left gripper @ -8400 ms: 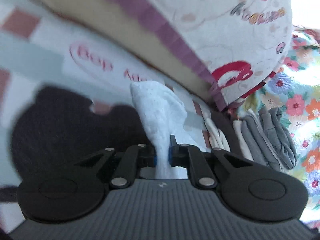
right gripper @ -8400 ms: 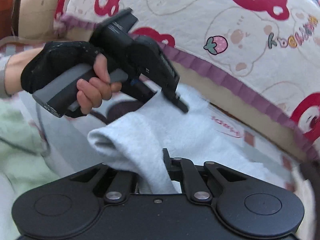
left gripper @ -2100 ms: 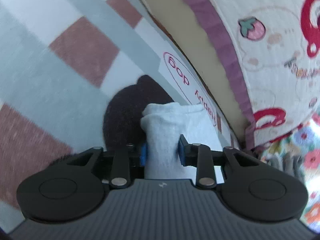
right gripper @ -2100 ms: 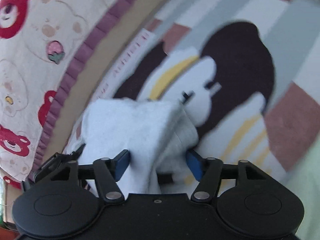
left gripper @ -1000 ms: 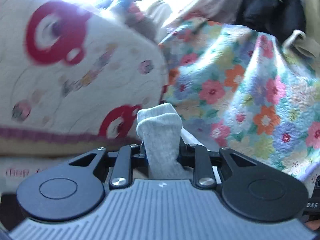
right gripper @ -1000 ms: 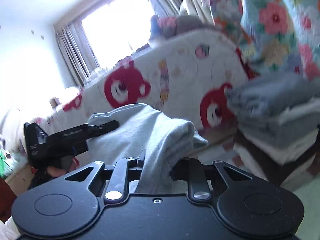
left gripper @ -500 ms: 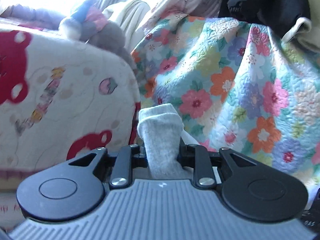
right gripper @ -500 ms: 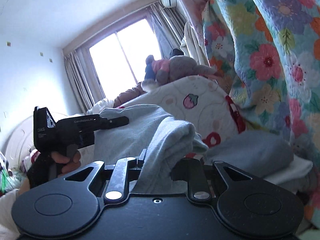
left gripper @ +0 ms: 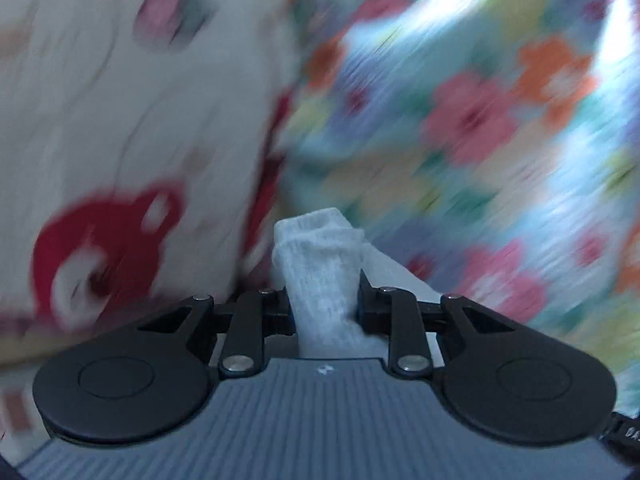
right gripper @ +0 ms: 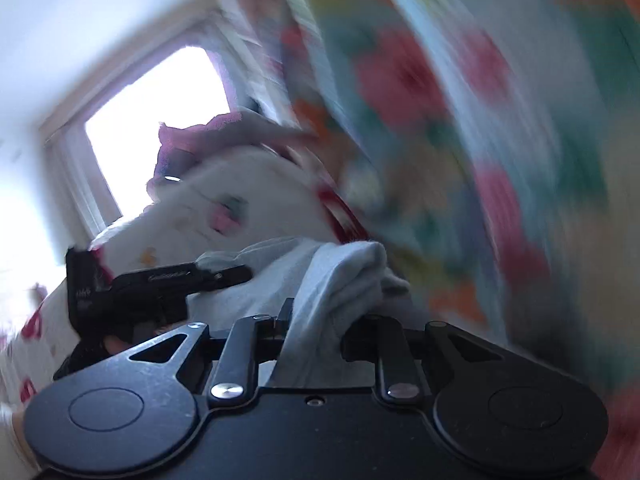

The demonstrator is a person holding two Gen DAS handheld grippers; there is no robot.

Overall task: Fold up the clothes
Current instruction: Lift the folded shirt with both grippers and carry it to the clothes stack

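You held the folded grey garment [left gripper: 322,276] off the ground between both tools, one clamped on each end of it. Your left gripper [left gripper: 323,304] had its jaws drawn in narrow on a thick wad of the cloth, which stood up between the fingers as a blunt, ribbed stub and spilled a little to the right behind the right finger. Your right gripper [right gripper: 316,336] likewise pinched a bunched fold of the same pale cloth, its jaws closed in on the fabric, with the folded edge humped up just above the fingertips and drooping to the right.

From the right wrist camera, the garment [right gripper: 340,280] stretched away to the left toward your left gripper [right gripper: 236,272], whose black body pointed rightward with its tip lying against the cloth; whether that tip was pinching could not be read from this side, though the left wrist camera showed it gripping. Part of your left hand [right gripper: 116,344] appeared beneath that tool, mostly hidden behind the right gripper's frame.

Behind the cloth, both views were heavily smeared. A white quilt printed with red bears [left gripper: 120,140] filled the left of the left wrist view, and a flowered quilt [left gripper: 480,120] in pink, orange and blue filled the right. The right wrist camera caught the same white quilt [right gripper: 240,200] below a bright window [right gripper: 152,120], with a purple-grey soft shape [right gripper: 192,140] on top of it, too blurred to name, and the flowered quilt [right gripper: 440,100] sweeping across the right.
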